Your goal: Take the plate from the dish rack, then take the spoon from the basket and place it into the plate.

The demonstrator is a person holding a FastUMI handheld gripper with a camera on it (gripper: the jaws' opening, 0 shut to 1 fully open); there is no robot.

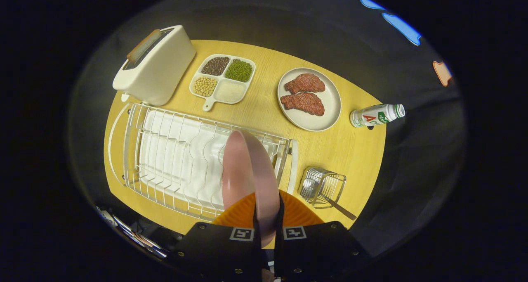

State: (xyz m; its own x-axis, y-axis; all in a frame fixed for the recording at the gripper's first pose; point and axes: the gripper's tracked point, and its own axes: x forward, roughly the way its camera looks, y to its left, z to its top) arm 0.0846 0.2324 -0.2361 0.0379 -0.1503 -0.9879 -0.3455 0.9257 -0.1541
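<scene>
2 fingers of the claw (268, 228) pinch the rim of the pink plate (247, 170), one on each face, so the claw is closed narrow on it and the plate stands on edge, rising straight ahead of the fingertips. Whether its lower rim has cleared the wires is hard to tell, since the plate hides its own slot; it looks lifted above the dish rack (173, 158), which lies just beyond and to the left on the yellow bench (338, 150). Step 1, taking the plate out, seems in hand. Next the plate needs a bare patch of bench, laid flat. To the right of the rack sits the small wire basket (324, 186) with the spoon (338, 207) leaning out of it. Farther off are a divided tray of grains (222, 80), a toaster (154, 65), a plate of meat (309, 100) and a bottle (377, 114).
</scene>
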